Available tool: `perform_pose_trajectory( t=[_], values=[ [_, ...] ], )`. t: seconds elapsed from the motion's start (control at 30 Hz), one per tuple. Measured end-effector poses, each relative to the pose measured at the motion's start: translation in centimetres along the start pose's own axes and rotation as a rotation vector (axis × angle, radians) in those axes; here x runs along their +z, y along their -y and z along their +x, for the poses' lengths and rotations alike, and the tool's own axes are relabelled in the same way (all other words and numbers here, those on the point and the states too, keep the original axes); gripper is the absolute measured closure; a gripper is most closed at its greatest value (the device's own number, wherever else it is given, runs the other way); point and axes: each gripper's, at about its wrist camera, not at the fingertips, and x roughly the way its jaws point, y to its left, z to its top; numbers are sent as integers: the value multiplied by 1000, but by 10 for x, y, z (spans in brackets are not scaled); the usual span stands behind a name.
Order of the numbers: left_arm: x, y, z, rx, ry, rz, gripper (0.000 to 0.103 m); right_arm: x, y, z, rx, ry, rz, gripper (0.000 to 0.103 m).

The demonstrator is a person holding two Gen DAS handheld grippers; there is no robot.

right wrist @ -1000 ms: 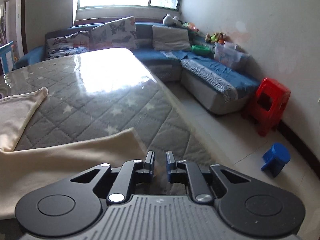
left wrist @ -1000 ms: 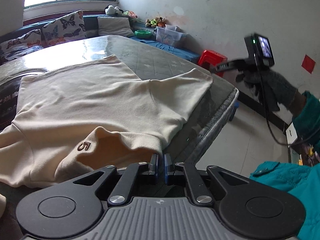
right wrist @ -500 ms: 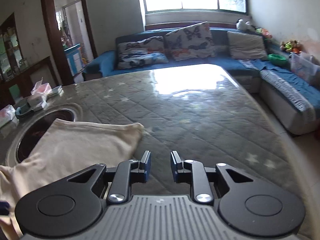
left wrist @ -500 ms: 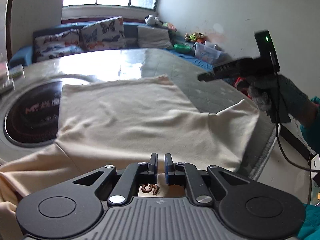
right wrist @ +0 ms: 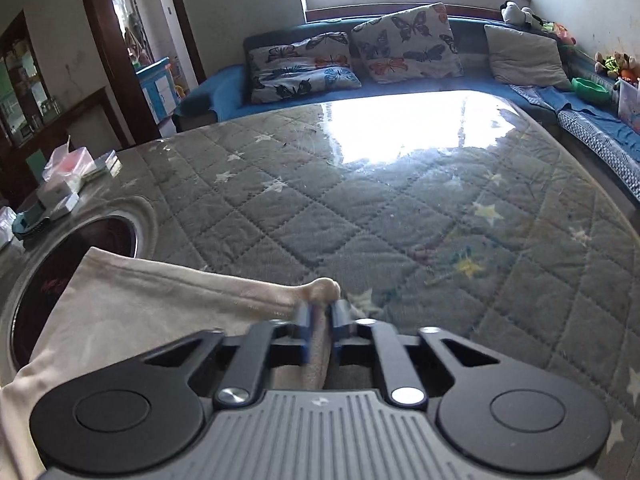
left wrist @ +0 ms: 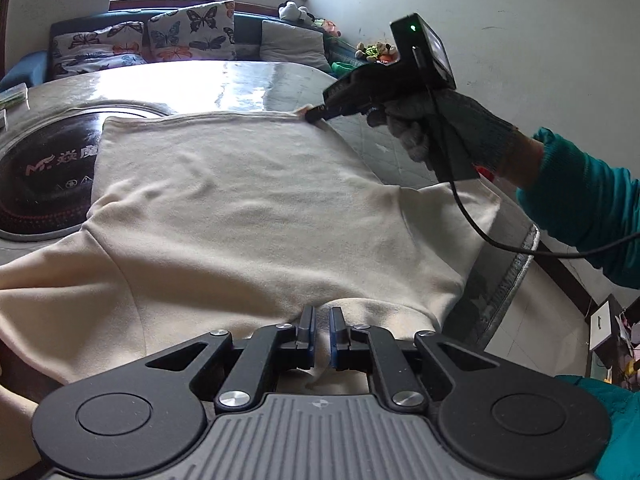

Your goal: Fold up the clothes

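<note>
A cream garment lies spread on the quilted table. My left gripper is shut on a fold of its near edge, and cloth shows between and behind the blue pads. In the left wrist view my right gripper, held by a gloved hand, bites the garment's far corner. Seen in the right wrist view, my right gripper has its jaws closing tight on that corner. The cream garment bunches into a small knob just past the pads.
A dark round cooktop is set into the table left of the garment, partly under it. Boxes and packets sit at the table's far left. A blue sofa with butterfly cushions runs behind. The table edge drops off at right.
My right gripper swept left from the table's right edge to the garment's far corner and shut on it. The left gripper shifted slightly, still gripping the near edge.
</note>
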Motion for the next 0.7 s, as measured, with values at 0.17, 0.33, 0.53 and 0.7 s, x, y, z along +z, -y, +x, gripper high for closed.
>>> perform_pose_trajectory(
  t=[0.17, 0.33, 0.53, 0.7],
  values=[
    [-2, -2, 2, -24, 3, -10, 95, 16, -6, 16, -40, 3, -33, 98],
    [-4, -6, -12, 2, 36, -40, 95, 22, -19, 18, -81, 6, -94, 90],
    [-13, -30, -49, 114, 108, -134, 90, 28, -72, 1, 44, 18, -223, 87],
    [-30, -57, -78, 217, 118, -255, 86, 20, -144, 18, 214, -40, -347, 87]
  ],
)
